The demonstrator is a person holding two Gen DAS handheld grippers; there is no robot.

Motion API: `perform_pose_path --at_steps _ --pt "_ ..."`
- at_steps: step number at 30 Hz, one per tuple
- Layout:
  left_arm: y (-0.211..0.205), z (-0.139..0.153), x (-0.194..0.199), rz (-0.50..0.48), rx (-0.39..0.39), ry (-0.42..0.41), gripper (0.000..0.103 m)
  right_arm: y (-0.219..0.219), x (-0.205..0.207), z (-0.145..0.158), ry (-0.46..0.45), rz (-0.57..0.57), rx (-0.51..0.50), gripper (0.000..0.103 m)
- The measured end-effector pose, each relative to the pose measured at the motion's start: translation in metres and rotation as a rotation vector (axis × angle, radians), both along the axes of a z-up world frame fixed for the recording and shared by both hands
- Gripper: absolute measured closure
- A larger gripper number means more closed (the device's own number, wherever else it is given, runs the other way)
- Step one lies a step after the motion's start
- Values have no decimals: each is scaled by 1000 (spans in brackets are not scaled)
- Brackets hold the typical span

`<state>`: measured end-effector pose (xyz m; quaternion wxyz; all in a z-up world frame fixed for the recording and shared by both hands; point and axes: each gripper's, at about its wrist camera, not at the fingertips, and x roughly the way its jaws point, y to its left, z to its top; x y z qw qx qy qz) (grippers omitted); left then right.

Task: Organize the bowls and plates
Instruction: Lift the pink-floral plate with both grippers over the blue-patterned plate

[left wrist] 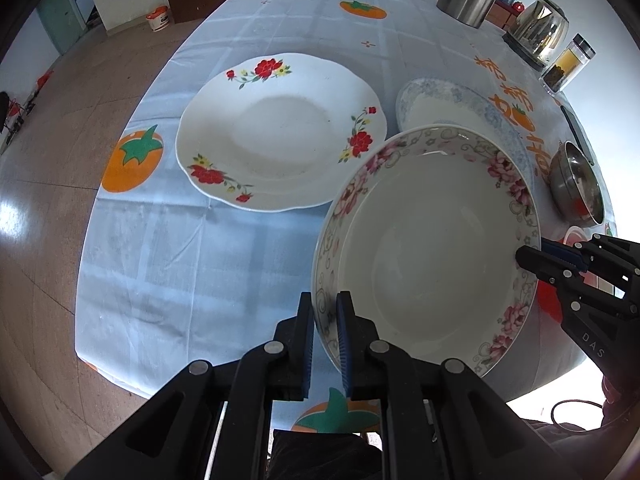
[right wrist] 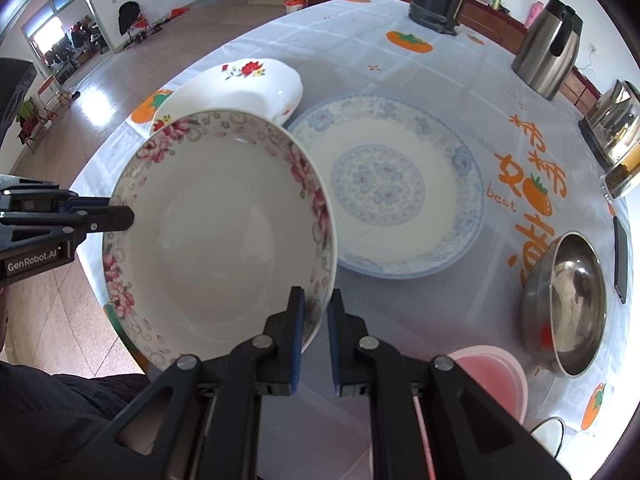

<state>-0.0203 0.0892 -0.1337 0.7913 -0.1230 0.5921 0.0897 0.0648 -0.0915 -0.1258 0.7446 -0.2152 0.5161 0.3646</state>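
Two-handed carry here: left gripper [left wrist: 325,316] and right gripper [right wrist: 316,312] each have their jaws clamped on opposite rims of the pink-flowered bowl [left wrist: 428,240], lifted and tilted over the table's near edge, probably because glazed ceramic is slippery. Further right, the scalloped red-flower plate [left wrist: 280,132], then the blue-patterned plate [right wrist: 384,188], then a shiny steel bowl [right wrist: 568,308] by the right edge.

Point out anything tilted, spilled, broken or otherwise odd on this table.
Only the steel bowl at the table's right edge looks odd: it lies tipped on its side. The pink-flowered bowl is tilted only because both grippers hold its rim. No spills or cracks visible.
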Motion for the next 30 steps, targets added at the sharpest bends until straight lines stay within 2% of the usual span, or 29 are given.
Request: perform_pose_path --at_steps 30 --pt "-18 13 45 -64 10 -48 91 -24 32 13 -43 -70 27 92"
